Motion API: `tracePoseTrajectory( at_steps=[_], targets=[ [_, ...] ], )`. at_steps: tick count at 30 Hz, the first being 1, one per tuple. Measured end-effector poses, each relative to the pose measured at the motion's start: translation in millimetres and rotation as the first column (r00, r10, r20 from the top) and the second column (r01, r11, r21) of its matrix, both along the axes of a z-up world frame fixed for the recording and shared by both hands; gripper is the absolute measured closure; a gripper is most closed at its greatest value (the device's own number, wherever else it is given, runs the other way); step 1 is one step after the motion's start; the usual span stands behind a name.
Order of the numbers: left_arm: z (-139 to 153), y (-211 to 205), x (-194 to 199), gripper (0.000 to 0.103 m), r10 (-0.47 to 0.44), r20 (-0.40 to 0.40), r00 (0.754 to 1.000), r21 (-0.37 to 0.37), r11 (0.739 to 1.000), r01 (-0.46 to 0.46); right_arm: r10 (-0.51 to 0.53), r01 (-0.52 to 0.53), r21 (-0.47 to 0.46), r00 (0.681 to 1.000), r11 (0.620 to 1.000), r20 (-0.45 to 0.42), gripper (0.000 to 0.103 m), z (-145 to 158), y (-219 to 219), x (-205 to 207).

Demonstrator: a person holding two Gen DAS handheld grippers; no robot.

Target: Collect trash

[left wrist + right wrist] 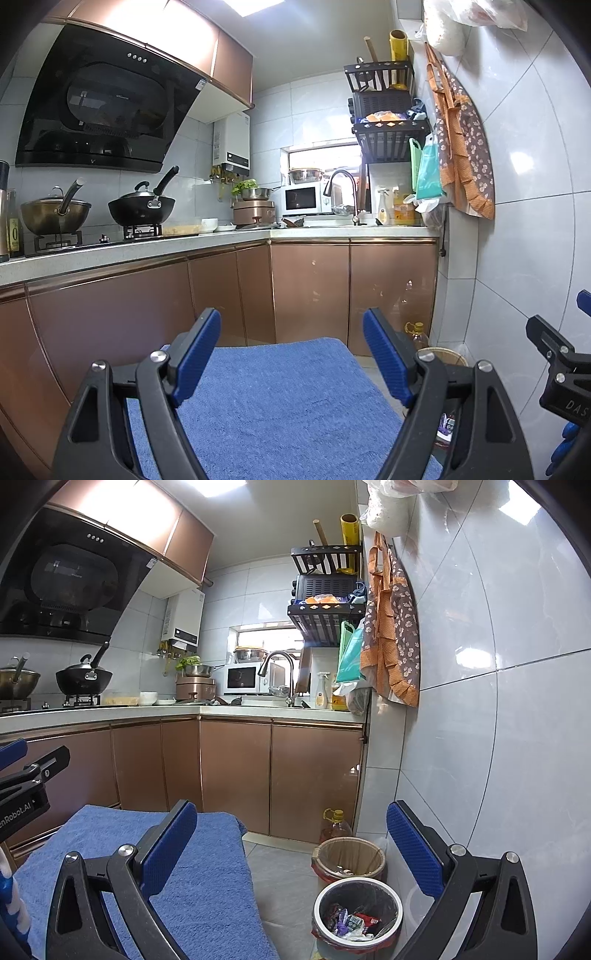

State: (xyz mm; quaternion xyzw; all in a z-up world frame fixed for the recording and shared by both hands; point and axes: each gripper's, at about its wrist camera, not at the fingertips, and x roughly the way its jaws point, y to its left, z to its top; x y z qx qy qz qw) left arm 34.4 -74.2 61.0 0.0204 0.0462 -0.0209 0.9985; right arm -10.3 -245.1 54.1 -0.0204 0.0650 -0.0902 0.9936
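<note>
My left gripper (291,354) stands open above a blue towel-covered surface (280,406), nothing between its blue pads. My right gripper (291,849) is open too, also empty, held over the towel's right edge (207,886) and the floor. Below it a round bin with a dark liner (357,893) holds crumpled wrappers (354,923). Behind that stands a second bin with a clear liner (349,856), a few scraps at its bottom. The right gripper's body (557,369) shows at the edge of the left wrist view; the left one (26,782) shows in the right wrist view.
Brown cabinets (236,775) run in an L under a counter with woks (142,208), a rice cooker (255,214), microwave (304,199) and sink tap (341,184). An oil bottle (334,825) stands by the tiled right wall (498,738). An apron (391,627) hangs there.
</note>
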Motion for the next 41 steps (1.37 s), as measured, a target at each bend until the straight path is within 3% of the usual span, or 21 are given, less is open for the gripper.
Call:
tracePoseTrajectory(
  at_steps=[41],
  targets=[
    [-1.7, 6.3, 1.2, 0.025, -0.03, -0.037, 0.999, -0.01, 1.0, 0.029, -0.001, 0.001, -0.002, 1.0, 1.0, -0.003, 0.0, 0.7, 1.4, -1.6]
  ],
)
